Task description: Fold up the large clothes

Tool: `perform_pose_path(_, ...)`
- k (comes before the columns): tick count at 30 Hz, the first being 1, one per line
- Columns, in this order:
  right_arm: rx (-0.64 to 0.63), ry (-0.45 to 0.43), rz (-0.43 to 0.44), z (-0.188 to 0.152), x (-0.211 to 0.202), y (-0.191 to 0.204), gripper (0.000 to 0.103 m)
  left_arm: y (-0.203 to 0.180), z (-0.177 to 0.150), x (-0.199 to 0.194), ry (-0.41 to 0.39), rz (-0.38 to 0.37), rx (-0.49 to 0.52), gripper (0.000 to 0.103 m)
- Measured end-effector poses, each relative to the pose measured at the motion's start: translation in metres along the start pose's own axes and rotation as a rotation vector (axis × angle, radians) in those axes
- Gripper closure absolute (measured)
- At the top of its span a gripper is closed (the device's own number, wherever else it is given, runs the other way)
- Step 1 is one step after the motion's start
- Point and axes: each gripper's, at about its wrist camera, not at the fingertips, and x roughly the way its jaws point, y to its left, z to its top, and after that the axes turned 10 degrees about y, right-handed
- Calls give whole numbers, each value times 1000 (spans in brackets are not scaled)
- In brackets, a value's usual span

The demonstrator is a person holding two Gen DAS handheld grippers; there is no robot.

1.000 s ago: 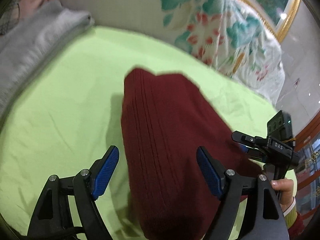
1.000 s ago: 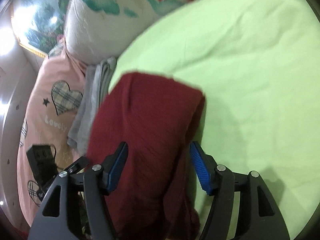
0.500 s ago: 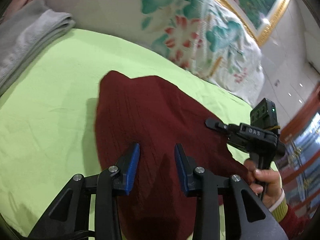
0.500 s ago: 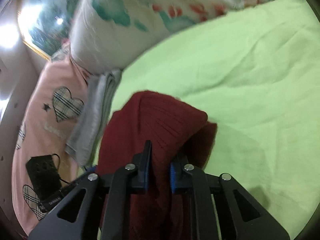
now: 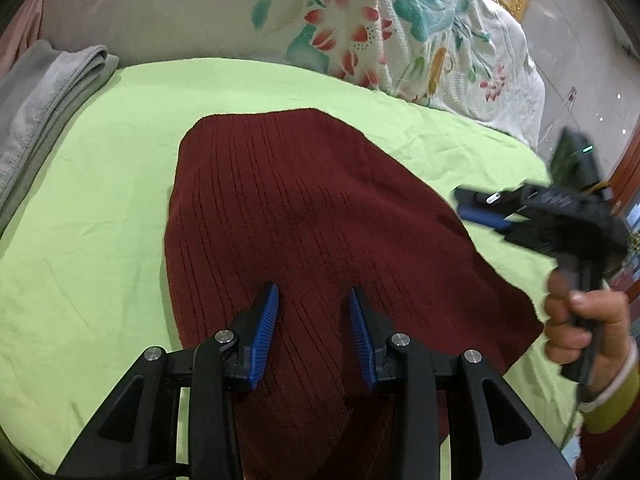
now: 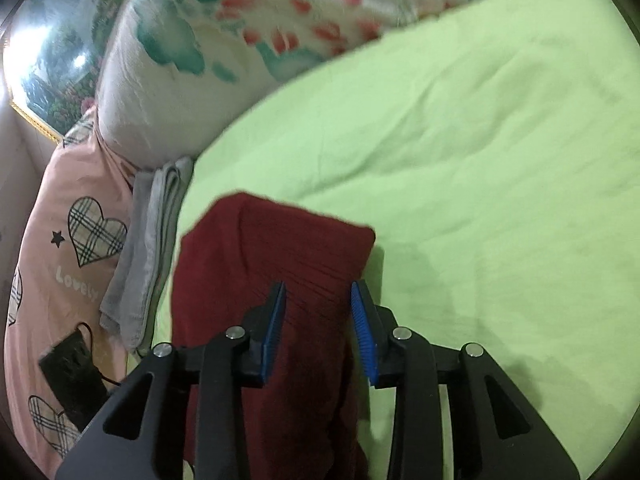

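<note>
A dark red ribbed sweater (image 5: pixel 304 232) lies folded on a light green bedsheet (image 5: pixel 80 208), its knit lines running away from the camera toward a rounded far edge. The left gripper (image 5: pixel 313 330) hovers low over the near part of the sweater with its blue-padded fingers (image 5: pixel 264 332) parted and nothing between them but the cloth lying underneath; whether the tips touch the fabric cannot be told. To the right, a hand (image 5: pixel 580 320) holds the handle of the right gripper (image 5: pixel 486 210), blurred, which sits off the sweater's right edge above the sheet. In the right wrist view, that right gripper (image 6: pixel 318 330) is also spread apart, its fingers framing the sweater's (image 6: pixel 272 280) near corner without gripping it. Here the sweater reads as a compact folded block with a squared far edge. A folded grey towel (image 5: pixel 44 96) rests along the left side of the bed, beside a pink cover with plaid hearts (image 6: pixel 64 248) on which a black power strip (image 6: pixel 72 368) lies. A large white floral quilt (image 5: pixel 360 24) is bunched along the far side of the bed.
</note>
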Motion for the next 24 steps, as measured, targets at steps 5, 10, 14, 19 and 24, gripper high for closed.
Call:
perform_pose_path(5,-73,-54,61,-20,-35,27,68,7,-6,-29,-40,-78,-39,67)
perform_pose_path(10,-144,-12,122,-48,-37,46,68,9,-31,-64,-78,-124,-56,67)
perform_pose_path(14,-168,51,135,-68,-16,55,68,-6,-53,-82,-97,-202,-8,67)
perform_pose_path(19,-132,81,135,-81,-4,51,68,-27,-76,-86,-102,-4,60,62)
perform_pose_path(24,-135,96,110,-83,1,51,68,-16,-97,-73,-74,79,7,50)
